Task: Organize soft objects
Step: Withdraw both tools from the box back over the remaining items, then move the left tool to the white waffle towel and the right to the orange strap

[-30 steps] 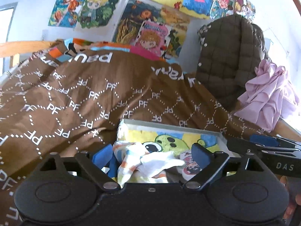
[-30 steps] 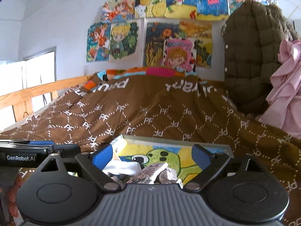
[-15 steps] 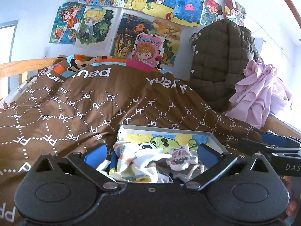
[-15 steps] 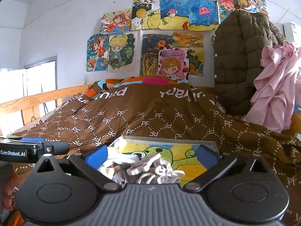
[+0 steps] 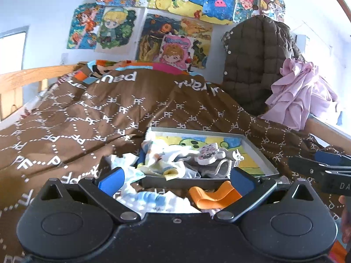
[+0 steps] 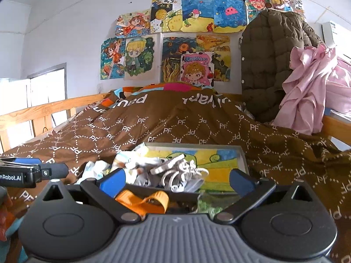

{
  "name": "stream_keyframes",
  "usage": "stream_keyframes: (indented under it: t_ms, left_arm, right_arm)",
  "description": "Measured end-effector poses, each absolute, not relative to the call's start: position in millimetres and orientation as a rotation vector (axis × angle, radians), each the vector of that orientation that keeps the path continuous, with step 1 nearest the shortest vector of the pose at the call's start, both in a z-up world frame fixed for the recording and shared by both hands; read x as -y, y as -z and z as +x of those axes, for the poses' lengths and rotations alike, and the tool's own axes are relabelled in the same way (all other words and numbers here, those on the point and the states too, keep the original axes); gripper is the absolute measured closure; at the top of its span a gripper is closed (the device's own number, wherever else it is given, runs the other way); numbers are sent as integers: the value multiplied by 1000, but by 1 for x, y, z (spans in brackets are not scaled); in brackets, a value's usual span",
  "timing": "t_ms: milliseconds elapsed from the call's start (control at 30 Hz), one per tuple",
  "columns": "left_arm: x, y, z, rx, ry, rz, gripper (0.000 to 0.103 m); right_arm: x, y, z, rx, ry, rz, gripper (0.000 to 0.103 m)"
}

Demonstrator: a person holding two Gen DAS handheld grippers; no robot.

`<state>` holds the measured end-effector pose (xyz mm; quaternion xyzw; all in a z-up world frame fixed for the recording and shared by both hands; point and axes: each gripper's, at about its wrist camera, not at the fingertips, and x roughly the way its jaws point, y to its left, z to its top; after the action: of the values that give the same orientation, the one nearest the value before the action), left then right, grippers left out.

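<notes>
Crumpled pale socks (image 5: 175, 164) heaped at the near left of a shallow grey tray (image 5: 261, 155) on the brown bed cover (image 5: 87, 118), an orange strap (image 6: 142, 200) just before its rim, both claws, left (image 5: 176, 178) and right (image 6: 177, 180), having just spread empty.

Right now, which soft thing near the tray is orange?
The orange looped fabric band, lying on the brown blanket just outside the grey tray; the soft things inside are white and grey.
</notes>
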<state>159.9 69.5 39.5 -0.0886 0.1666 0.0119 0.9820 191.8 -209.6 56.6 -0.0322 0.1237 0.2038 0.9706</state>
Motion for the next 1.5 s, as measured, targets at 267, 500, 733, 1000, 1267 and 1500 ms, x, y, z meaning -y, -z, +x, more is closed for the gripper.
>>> stream_keyframes:
  t_ms: [267,500,733,1000,1267,1500]
  left_arm:
    - [-57,-29,128,-329,-60,-180,1]
    - [-49,-14,111,-378,-75,-168,1]
    - [-45,-6,98,-415,-97,-157,1]
    - [-44,6,91,-463,-133,-159,1]
    - [-47,14,91,-494,-162,-160,1]
    - [-47,13,90,-492,-167,-164,1]
  right_arm:
    - [216,-44,170,-317,-401,-36,0]
    - [217,-35,150,-345,-415,-39,0]
    - [215,-23,144,-379,-457,-45,0]
    - [207,-10,146,-422,-488,-63,0]
    - [205,-6,148,-441,-490,-66,0]
    - [205,-6,148,-441,-490,-66,0]
